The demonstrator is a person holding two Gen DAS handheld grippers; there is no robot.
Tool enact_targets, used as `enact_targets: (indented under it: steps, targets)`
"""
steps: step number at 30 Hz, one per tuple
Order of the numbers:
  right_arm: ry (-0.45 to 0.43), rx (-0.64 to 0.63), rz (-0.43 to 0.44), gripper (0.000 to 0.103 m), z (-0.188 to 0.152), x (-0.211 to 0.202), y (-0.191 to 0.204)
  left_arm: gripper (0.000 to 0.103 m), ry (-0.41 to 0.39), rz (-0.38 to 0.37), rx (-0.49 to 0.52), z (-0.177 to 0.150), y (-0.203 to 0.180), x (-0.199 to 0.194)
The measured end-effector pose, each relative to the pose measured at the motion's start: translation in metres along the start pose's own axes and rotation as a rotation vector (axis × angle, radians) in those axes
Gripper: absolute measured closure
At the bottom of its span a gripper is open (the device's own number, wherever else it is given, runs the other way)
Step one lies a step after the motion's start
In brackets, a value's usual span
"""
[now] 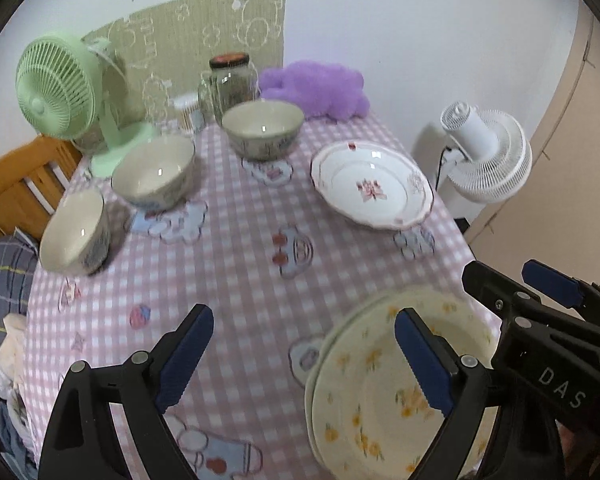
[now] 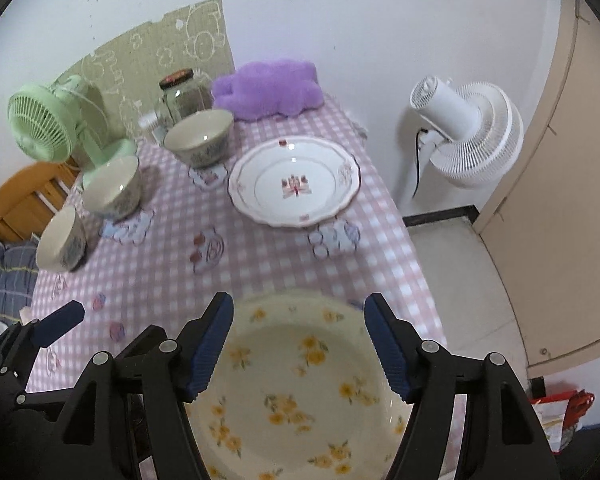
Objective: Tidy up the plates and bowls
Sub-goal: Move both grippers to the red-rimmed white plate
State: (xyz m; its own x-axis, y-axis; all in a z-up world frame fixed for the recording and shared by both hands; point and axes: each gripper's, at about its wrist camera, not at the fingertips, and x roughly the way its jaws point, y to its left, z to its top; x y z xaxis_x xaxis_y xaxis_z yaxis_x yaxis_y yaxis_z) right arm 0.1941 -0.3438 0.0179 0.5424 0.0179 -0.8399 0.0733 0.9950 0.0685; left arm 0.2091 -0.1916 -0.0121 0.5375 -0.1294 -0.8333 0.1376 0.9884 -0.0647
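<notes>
A desk [image 2: 260, 276] in pink check cloth stands against a white wall, carrying three bowls [image 2: 112, 188] at the left, a white plate [image 2: 294, 182] at the back and a yellow plate stack [image 2: 300, 392] at the near edge. Both hand-held grippers, left [image 1: 304, 354] and right [image 2: 298, 344], hang wide and empty, the right directly above the yellow stack. The stack looks set down, so the next move is likely a reach across to the white plate or a bowl.

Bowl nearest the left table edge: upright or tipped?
Tipped. The bowl leans on its side with its opening facing the camera, while the other two bowls sit upright on the checked tablecloth.
</notes>
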Motion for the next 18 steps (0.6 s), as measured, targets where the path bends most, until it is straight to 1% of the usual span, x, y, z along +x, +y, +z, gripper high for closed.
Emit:
enact_targets:
  steps: [6, 9, 14, 18]
  targets:
    - [-0.012, -0.037, 0.035, 0.032, 0.038, 0.024, -0.009, 0.010, -0.016, 0.038, -0.022, 0.035, -0.012, 0.025]
    - [-0.008, -0.068, 0.036, 0.032, 0.058, 0.044, -0.013, 0.010, -0.026, 0.065, -0.021, 0.050, -0.020, 0.042]
    - [-0.004, -0.072, 0.036, 0.032, 0.084, 0.076, -0.025, 0.010, -0.028, 0.099, -0.043, 0.074, -0.031, 0.075]
    - [-0.026, -0.107, 0.023, 0.032, 0.102, 0.106, -0.032, 0.011, -0.019, 0.130, -0.046, 0.089, -0.039, 0.107]
